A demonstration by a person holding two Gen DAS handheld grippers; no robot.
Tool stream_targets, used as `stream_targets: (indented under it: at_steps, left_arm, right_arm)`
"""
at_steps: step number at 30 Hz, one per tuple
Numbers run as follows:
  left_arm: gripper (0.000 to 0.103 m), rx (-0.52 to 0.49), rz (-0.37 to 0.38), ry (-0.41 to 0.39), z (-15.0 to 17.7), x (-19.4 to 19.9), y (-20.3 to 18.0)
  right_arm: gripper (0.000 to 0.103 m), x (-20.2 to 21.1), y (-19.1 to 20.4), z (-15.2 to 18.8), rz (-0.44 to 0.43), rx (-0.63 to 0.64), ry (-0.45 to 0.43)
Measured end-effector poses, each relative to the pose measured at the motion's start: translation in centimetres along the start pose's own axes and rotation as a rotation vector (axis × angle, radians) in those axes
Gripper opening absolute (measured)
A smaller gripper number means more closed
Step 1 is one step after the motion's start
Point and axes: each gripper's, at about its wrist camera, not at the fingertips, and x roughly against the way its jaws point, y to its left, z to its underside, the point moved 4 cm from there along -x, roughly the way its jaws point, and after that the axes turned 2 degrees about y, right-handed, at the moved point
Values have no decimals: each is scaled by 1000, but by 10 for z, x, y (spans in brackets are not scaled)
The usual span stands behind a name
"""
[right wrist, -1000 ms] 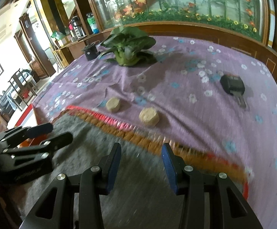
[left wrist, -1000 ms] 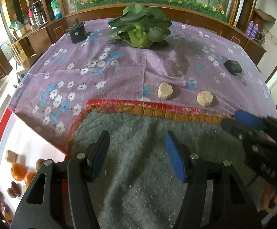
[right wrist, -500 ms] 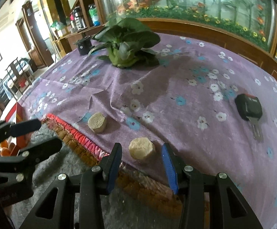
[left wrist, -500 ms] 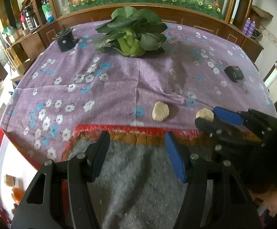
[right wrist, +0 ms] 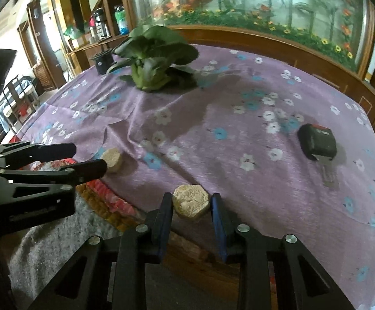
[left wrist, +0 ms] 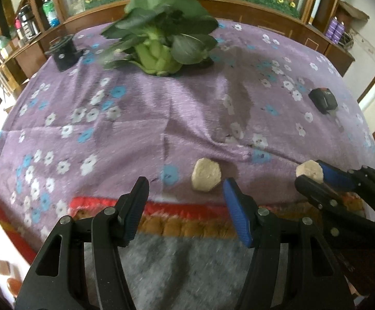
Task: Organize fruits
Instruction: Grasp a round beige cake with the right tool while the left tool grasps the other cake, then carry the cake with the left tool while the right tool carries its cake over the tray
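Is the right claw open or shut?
Open: the right claw straddles a tan hexagonal piece, with gaps visible at both fingers.

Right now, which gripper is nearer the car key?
Right. The right gripper straddles a beige chunk, with the car key ahead to its right. The left gripper sits farther left, by the other chunk.

Both tongs (left wrist: 185, 201) (right wrist: 191, 215) are black angular frames with silver screws and blue-padded fingers (left wrist: 235, 214)
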Motion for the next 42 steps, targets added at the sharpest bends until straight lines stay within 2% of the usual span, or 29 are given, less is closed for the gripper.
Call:
stream_targets:
  at_steps: [4,5,6,8,9,13,19,23,36,42]
  left_arm:
    - [59,-22,3,14,-4,-12,-5]
    - [50,-25,5,16,-4,-14,-6]
    - [37,-25,17,4,-5,-14,-6]
    - [25,-37,29,-4,-6,-16,-6]
    - [24,-42,31,-6,-5,-16,-6]
    - [24,-54,32,-11,0,-11,-6]
    - [24,-38,59,-69,9,24,4]
    - [24,-18,25,-108,19,48,14]
    - [24,63,53,-154,83,111,56]
    - [24,65,33,-161,111,130,70]
  right_arm:
    - [29,-2,-1,0,-7,0,1]
    - [29,-2,-1,0,-8,2,3]
    - [29,-2,-1,0,-9,3,3]
    - [29,-2,-1,0,-18,2,2]
    - [29,-1,-1,0,-19,0,2]
    - [29,7,2,-3,-22,2,-7]
    - [29,30,16,-5,-23,22,-33]
    - [29,47,35,4,-45,40,-48]
    - [29,74,100,46,-126,64,-51]
    - [29,81,129,60,-159,81,-52]
